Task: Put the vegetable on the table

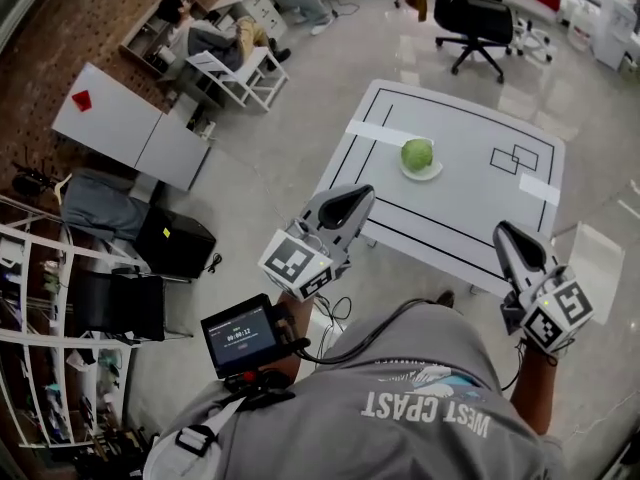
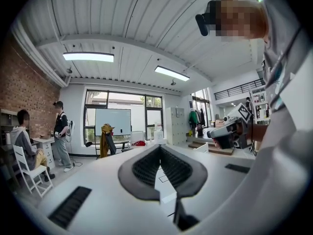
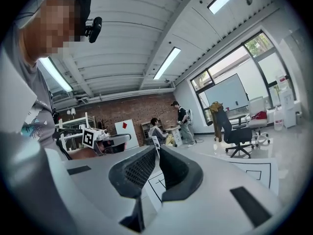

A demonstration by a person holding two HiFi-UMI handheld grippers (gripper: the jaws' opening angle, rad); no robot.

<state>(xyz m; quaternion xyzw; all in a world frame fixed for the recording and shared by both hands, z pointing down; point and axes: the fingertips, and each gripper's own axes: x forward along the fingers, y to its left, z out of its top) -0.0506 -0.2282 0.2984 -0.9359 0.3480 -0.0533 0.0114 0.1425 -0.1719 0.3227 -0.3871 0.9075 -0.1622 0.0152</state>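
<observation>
Seen from above, a person in a grey shirt fills the bottom of the frame, holding a gripper in each hand. The left gripper sits at centre left, just over the near left corner of a white table marked with black lines. The right gripper is at lower right, over the table's near edge. A round green cabbage rests on a small white plate towards the far side of the table, above the centre of the frame and well apart from both grippers. In the left gripper view the dark ribbed jaws meet at their tips, closed on nothing, with only a strip of the lined table showing behind them. In the right gripper view the jaws are likewise drawn together at the tips and hold nothing. A small lit screen is strapped at the person's left side, lower left of the frame. A black office chair stands on the pale floor beyond the table at the top. At upper left a seated person is at a desk against a brick wall, near a white panel bearing a red diamond.
</observation>
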